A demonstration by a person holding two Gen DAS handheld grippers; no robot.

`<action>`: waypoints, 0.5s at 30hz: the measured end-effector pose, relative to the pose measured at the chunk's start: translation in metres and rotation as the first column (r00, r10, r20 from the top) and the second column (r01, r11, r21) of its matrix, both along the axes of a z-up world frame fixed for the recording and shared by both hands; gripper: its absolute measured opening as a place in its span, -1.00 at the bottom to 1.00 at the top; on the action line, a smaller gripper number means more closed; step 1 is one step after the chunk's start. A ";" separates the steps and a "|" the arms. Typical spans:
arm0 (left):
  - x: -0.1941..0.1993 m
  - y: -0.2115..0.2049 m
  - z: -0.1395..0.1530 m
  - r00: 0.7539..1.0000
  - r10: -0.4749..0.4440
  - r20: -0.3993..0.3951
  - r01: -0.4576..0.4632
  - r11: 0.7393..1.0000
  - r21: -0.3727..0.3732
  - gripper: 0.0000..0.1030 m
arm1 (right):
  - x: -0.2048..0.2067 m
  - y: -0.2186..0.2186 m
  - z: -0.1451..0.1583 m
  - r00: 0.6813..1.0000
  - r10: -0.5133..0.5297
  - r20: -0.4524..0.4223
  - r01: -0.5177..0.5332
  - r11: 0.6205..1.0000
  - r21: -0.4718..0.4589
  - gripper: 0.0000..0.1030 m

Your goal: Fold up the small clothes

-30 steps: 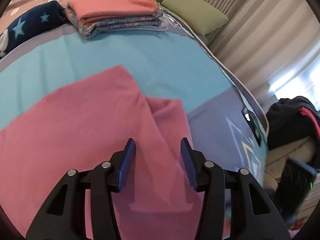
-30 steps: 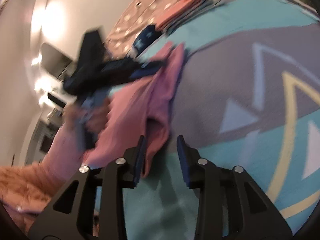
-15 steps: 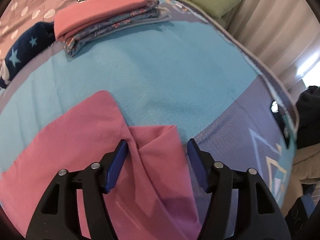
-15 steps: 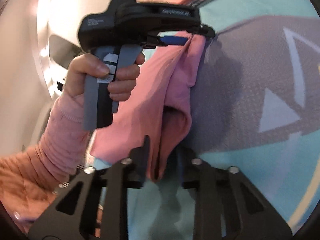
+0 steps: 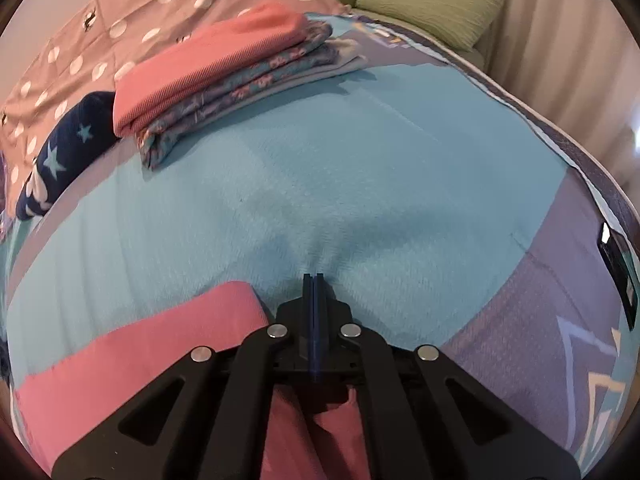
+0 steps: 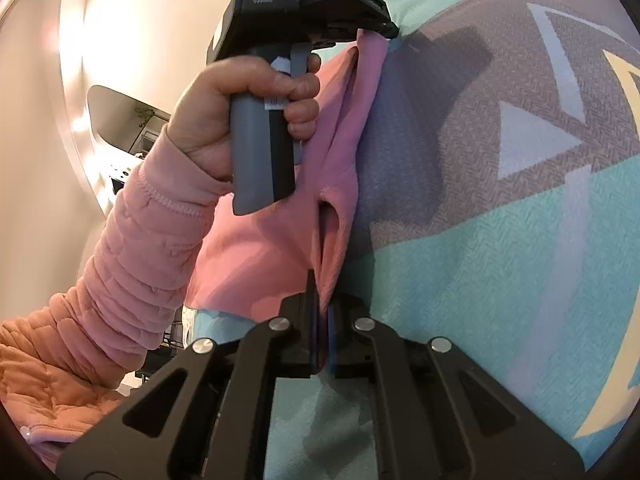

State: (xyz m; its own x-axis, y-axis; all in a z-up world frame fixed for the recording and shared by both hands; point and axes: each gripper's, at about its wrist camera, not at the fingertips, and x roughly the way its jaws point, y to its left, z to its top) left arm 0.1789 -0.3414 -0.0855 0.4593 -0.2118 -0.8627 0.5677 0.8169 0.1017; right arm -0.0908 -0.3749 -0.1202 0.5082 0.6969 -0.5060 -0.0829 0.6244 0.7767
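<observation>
The pink garment (image 6: 256,264) lies on the blanket (image 5: 360,184). The right gripper (image 6: 322,312) pinches its edge; the left gripper (image 5: 314,284), jaws pressed together, clamps its far end.

From your left wrist camera, the left gripper (image 5: 314,280) covers the near middle of the pink garment (image 5: 140,344), so you cannot see whether any cloth sits between its closed tips, and the bottom edge cuts the garment off. The dark starred cloth (image 5: 64,152) runs out at the left edge, the green pillow (image 5: 432,4) is clipped at the top, and the small dark thing (image 5: 618,264) at the right rim is too warped to name. From your right wrist camera, the left hand (image 6: 236,120) and its gripper hide the garment's far end, and the room behind the pink sleeve (image 6: 132,264) is too glared and small to read.
</observation>
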 end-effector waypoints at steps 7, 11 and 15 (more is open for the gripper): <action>0.000 0.051 0.052 0.999 0.054 -0.006 -0.054 0.968 -0.244 -0.08 | -0.007 -0.012 0.004 0.999 -0.036 0.002 0.036 0.999 -0.006 -0.62; -0.033 0.101 0.085 0.993 0.042 0.109 -0.012 0.965 -0.263 0.35 | -0.022 -0.025 0.023 0.990 -0.122 0.071 0.127 0.989 -0.077 -0.10; -0.067 0.187 0.088 0.985 0.124 0.122 -0.087 0.958 -0.274 0.57 | -0.029 -0.034 0.034 0.980 -0.173 0.102 0.185 0.973 -0.135 -0.08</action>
State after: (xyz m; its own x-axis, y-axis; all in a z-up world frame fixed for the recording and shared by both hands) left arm 0.1118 -0.1547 0.0023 0.6006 -0.3697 -0.7090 0.4728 0.8792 -0.0580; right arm -0.1200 -0.4089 -0.0861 0.6656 0.5143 -0.5407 -0.0245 0.7392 0.6730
